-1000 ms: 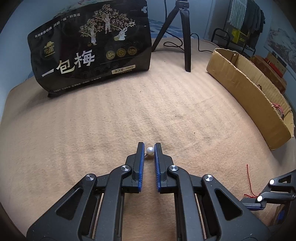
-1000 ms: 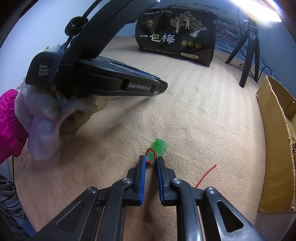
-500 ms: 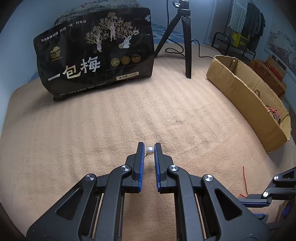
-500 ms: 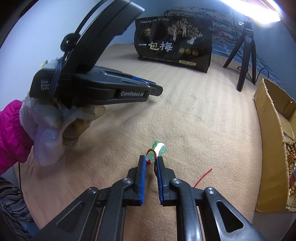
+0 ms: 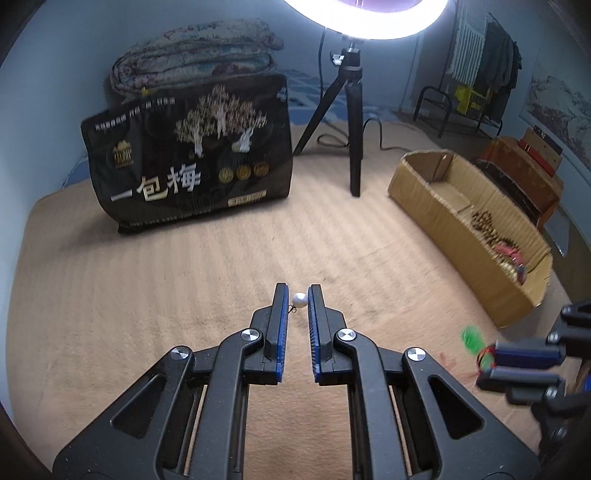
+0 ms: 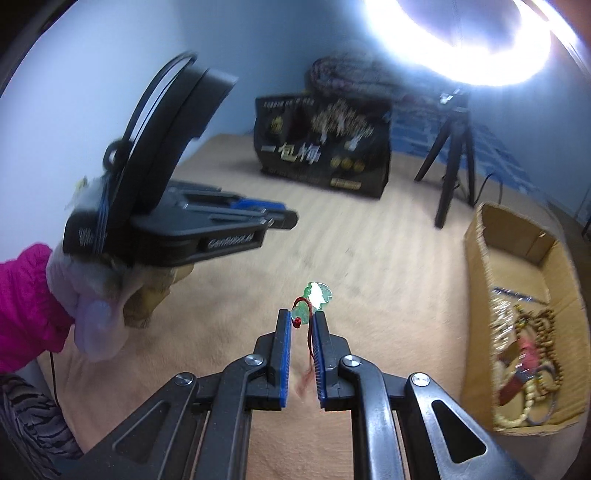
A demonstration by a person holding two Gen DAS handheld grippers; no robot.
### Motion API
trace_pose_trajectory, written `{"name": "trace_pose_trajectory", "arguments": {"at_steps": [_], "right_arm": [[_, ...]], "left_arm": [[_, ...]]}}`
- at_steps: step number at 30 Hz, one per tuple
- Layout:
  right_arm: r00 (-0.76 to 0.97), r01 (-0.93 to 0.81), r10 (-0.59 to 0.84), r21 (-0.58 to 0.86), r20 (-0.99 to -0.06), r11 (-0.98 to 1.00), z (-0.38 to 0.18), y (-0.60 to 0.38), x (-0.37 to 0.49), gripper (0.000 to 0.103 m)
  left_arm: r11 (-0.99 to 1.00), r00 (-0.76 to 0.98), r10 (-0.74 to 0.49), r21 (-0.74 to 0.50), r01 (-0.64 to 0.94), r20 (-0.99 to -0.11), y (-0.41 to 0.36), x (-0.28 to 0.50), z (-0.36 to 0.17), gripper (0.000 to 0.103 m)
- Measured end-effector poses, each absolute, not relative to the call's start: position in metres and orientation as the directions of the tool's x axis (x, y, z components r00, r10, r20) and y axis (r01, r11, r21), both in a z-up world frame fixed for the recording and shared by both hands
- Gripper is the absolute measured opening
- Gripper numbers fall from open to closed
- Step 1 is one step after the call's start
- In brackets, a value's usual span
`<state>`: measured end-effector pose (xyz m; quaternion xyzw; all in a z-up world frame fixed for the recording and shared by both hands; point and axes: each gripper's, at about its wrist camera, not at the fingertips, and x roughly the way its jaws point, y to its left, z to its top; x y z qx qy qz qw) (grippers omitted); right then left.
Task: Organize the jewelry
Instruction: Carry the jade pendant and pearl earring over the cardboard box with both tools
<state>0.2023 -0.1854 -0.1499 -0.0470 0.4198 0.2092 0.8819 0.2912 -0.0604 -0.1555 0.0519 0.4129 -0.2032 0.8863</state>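
The left gripper [image 5: 298, 295] is raised above the tan blanket [image 5: 147, 295], its blue-padded fingers [image 5: 281, 314] pinched onto a small white pearl earring [image 5: 299, 300], whose tiny metal hook shows just under the bead against the left pad. The right gripper [image 6: 302, 321] is likewise lifted clear of the blanket and is clamped on a green pendant [image 6: 316, 293] with a red cord [image 6: 308, 332]; the pendant sticks out past the fingertips while the cord trails down between the pads — motion blur softens its lower end.

From largest to smallest around them: the blanket spreads across the whole surface. A big black snack bag [image 5: 188, 162] printed with gold trees and white characters stands upright at the far side, with a folded floral quilt [image 5: 195, 70] behind it. Beside the bag rises a black tripod [image 5: 351, 122] carrying a bright ring light [image 5: 369, 18]. To the right lies a long cardboard box [image 6: 476, 295], open-topped, holding a heap of bead bracelets [image 6: 532, 332] and other strung pieces at its near end.

In the right wrist view the left gripper [image 6: 280, 219] is held by a gloved hand [image 6: 107, 299] with a pink sleeve [image 6: 26, 306], well apart from the box.
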Motion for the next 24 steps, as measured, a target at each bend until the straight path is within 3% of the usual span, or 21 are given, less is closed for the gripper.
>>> {"name": "trace_pose_trajectory", "arguments": {"at_steps": [24], "right_arm": [[0.734,-0.212,0.205,0.068,-0.648,0.975,-0.067,-0.298,0.194,0.009]], "left_arm": [[0.873,0.627,-0.419,-0.100,0.478,-0.657,-0.136,0.281,-0.080,0.009]]}}
